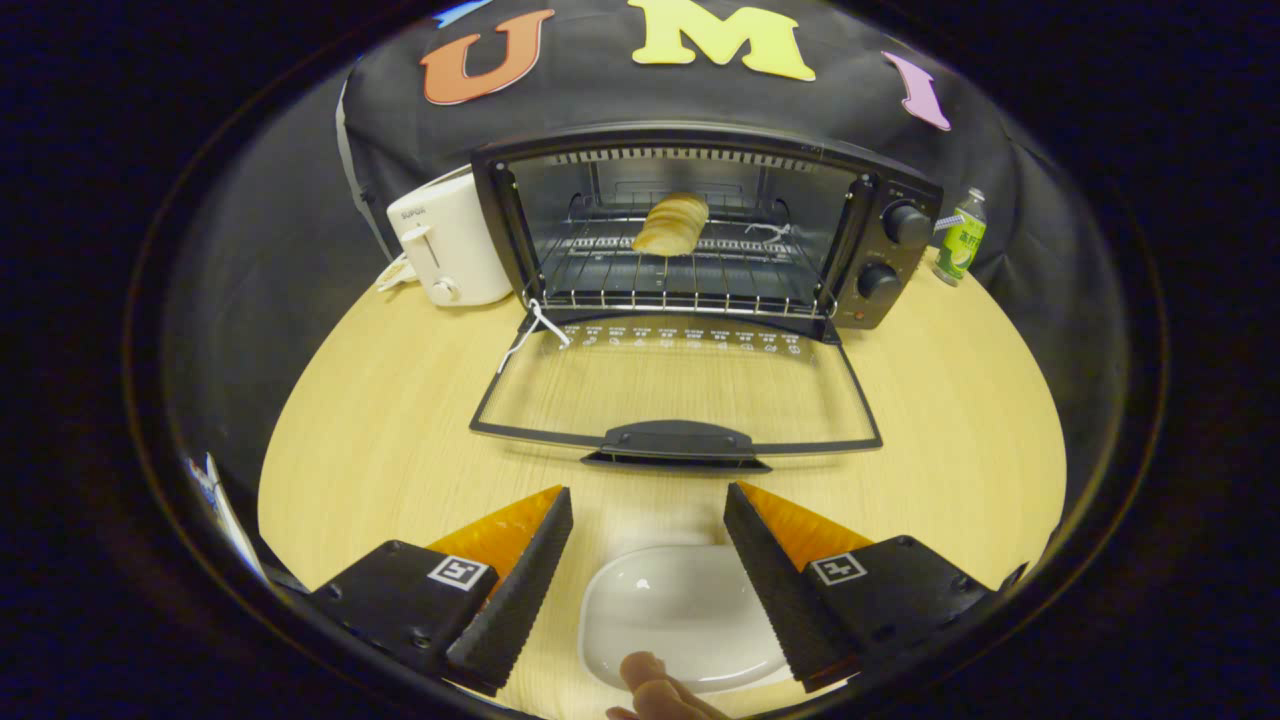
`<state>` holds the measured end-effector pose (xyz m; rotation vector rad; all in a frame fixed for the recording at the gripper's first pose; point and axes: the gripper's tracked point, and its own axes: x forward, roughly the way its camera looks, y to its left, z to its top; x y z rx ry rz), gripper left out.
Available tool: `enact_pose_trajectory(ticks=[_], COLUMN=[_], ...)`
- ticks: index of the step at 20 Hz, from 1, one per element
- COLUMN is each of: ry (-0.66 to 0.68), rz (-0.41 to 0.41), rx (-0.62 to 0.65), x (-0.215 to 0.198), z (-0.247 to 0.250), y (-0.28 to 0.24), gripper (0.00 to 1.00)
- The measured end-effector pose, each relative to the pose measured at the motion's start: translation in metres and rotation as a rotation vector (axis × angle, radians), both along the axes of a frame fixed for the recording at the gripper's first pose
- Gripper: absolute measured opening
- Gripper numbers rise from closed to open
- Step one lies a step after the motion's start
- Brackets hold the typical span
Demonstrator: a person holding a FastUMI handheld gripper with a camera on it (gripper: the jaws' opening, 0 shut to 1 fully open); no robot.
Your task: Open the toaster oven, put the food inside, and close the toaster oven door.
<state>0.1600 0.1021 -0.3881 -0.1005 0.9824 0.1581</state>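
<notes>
A round wooden bench [940,400] carries everything here. At its far side stands a toaster oven [700,230], well beyond the fingers, its glass door [675,400] dropped flat onto the bench so that the handle [677,445] points back at the gripper. Inside, a bread roll [672,224] lies on the wire rack [690,275], toward the back. Just left of the oven sits a white toaster [445,245]; to its right stands a small green bottle [962,240]. Nearer, a white plate [675,615] rests on the bench between the two fingers, with a person's fingertips [655,685] at its near rim. The gripper [648,520] is spread wide, grasping nothing, its tips just short of the door handle.
</notes>
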Motion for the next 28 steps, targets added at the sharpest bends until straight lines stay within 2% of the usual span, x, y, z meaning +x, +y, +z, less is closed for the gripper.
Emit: enact_pose_trajectory(ticks=[3,5,9,13,18,24,28], ry=[0.031,-0.023,-0.055,-0.071,-0.208,-0.159,-0.260], rz=[-0.019,-0.060,-0.072,-0.088,-0.087,-0.107,-0.105], rx=[0.020,0.000,0.004,0.005,-0.009,0.015,0.004], x=[0.003,0.020,0.037,0.034,0.036,0.039,0.039], z=[-0.013,-0.013,-0.009,-0.003,0.022,-0.003,0.019], y=[0.003,-0.008,-0.009,-0.010,-0.006,-0.008,-0.003], gripper=[1.00,1.00,1.00,1.00,1.00,1.00,1.00])
